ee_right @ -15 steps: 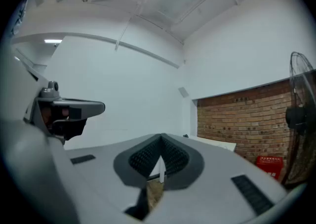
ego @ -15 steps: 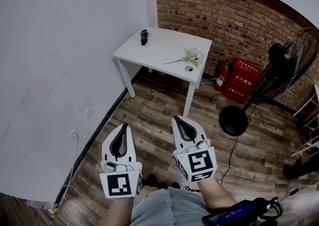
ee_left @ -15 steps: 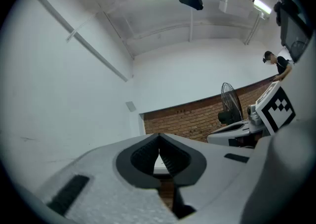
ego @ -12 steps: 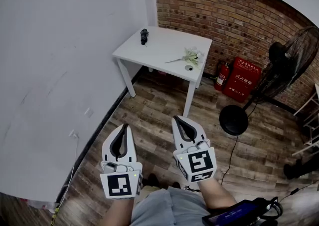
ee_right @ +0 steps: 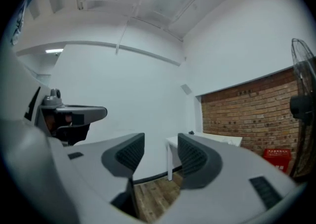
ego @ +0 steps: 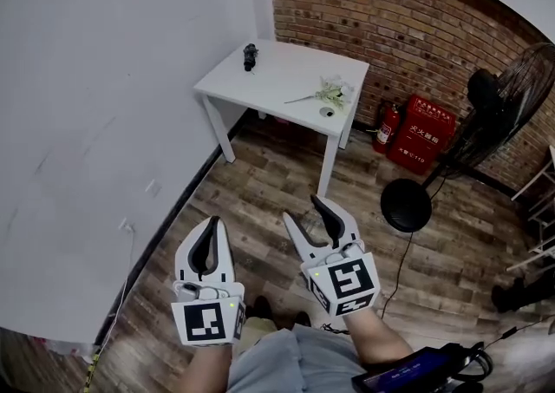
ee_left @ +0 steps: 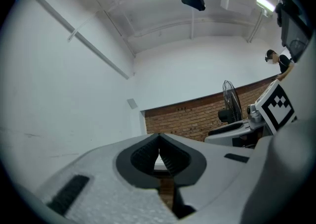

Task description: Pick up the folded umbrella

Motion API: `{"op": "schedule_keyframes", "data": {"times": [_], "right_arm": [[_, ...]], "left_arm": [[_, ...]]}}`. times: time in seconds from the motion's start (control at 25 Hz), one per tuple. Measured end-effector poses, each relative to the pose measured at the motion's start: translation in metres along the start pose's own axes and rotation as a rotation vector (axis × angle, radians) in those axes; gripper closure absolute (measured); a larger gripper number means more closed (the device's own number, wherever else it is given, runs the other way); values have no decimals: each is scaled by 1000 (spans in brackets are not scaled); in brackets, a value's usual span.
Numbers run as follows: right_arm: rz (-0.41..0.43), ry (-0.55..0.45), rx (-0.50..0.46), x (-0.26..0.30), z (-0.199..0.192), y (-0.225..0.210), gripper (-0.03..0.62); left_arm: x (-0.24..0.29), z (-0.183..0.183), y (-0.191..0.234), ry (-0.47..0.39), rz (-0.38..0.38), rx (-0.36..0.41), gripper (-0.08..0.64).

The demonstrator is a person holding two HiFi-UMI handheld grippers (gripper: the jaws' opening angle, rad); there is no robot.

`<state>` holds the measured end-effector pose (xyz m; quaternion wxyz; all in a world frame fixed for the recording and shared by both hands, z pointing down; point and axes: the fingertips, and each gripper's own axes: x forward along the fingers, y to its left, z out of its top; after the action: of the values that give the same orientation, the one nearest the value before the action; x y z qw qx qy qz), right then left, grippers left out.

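Note:
The folded umbrella [ego: 250,56], small and black, lies near the far left corner of a white table [ego: 269,88] in the head view, well ahead of both grippers. My left gripper [ego: 208,224] hovers over the wooden floor with its jaws together and nothing between them; in the left gripper view [ee_left: 159,152] the pads meet. My right gripper [ego: 305,209] is beside it, jaws spread apart and empty, and in the right gripper view [ee_right: 160,150] the table [ee_right: 207,140] shows between the jaws.
On the table lie a pale flower sprig [ego: 331,94] and a small round object [ego: 327,111]. A red fire-extinguisher box [ego: 423,135] stands by the brick wall, with a black standing fan [ego: 486,114] to the right. A white wall [ego: 95,122] runs along the left.
My right gripper's jaws have spread apart from closed. Both grippers shifted slightly, and the view has moved a little closer to the table.

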<state>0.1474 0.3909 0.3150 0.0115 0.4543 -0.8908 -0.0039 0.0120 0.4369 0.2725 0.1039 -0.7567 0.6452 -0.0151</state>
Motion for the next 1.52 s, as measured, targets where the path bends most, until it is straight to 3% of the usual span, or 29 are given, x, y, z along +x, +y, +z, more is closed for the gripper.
{"op": "schedule_keyframes", "data": {"times": [0.16,0.6,1.04,1.52], "right_arm": [[-2,4,-13,-1,-3,-7,333],[-34,14,-47,45,-9,-28,334],[-53,57,-37,171,-29,-49,344],[-90,26,-62,304,-4,-62,356]], "left_arm": [[0,-4,-6,7,11,-1,554],[43,-23,18,14,21,-23,554],[153,-68,85,58,-22,-35,554],[263,-73,170,6,-77,-30,554]]}}
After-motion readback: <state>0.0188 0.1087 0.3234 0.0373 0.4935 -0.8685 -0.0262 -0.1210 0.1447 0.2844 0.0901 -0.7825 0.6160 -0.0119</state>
